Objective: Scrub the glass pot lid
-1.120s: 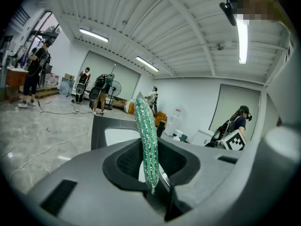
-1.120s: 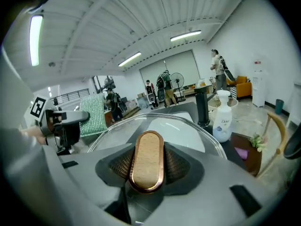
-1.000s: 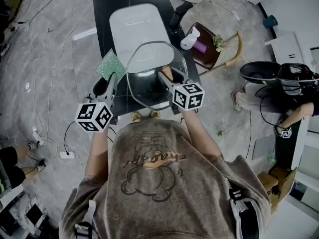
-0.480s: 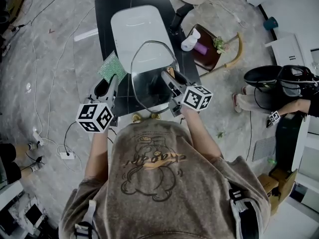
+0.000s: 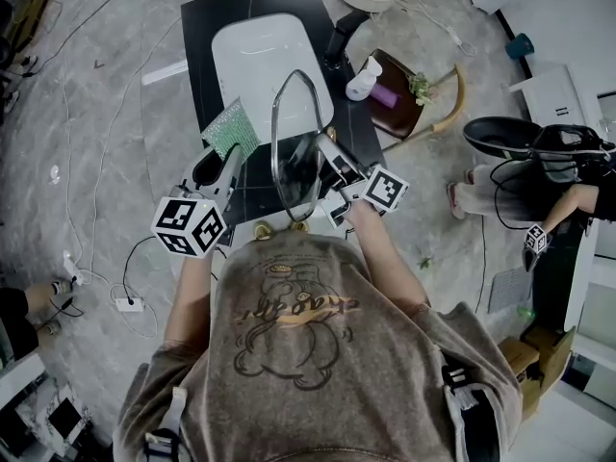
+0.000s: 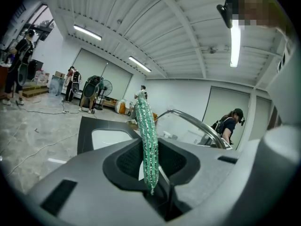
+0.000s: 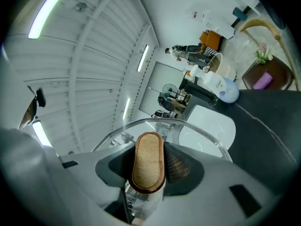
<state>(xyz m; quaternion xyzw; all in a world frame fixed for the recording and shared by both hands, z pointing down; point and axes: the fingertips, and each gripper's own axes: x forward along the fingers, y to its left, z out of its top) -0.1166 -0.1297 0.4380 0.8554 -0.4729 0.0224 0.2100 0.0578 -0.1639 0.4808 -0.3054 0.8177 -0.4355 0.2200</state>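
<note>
The glass pot lid (image 5: 285,142) with its metal rim stands nearly edge-on above the black counter (image 5: 207,22), in front of the white sink basin (image 5: 265,56). My right gripper (image 5: 325,154) is shut on the lid's wooden handle (image 7: 148,161), and the glass curves beyond it (image 7: 207,133). My left gripper (image 5: 229,157) is shut on a green glittery scrub sponge (image 5: 231,128), which stands on edge between the jaws (image 6: 146,140). The sponge sits just left of the lid, and the lid's rim (image 6: 197,124) shows close to its right.
A white soap bottle (image 5: 366,75) and a purple item (image 5: 387,92) lie on a brown tray (image 5: 404,114) right of the sink. A black faucet (image 5: 345,29) stands behind it. A seated person (image 5: 539,152) is at the right. Cables (image 5: 106,287) trail on the floor at the left.
The right gripper has turned the lid from facing the camera to nearly edge-on. The left gripper and sponge have moved up and right, closer to the lid.
</note>
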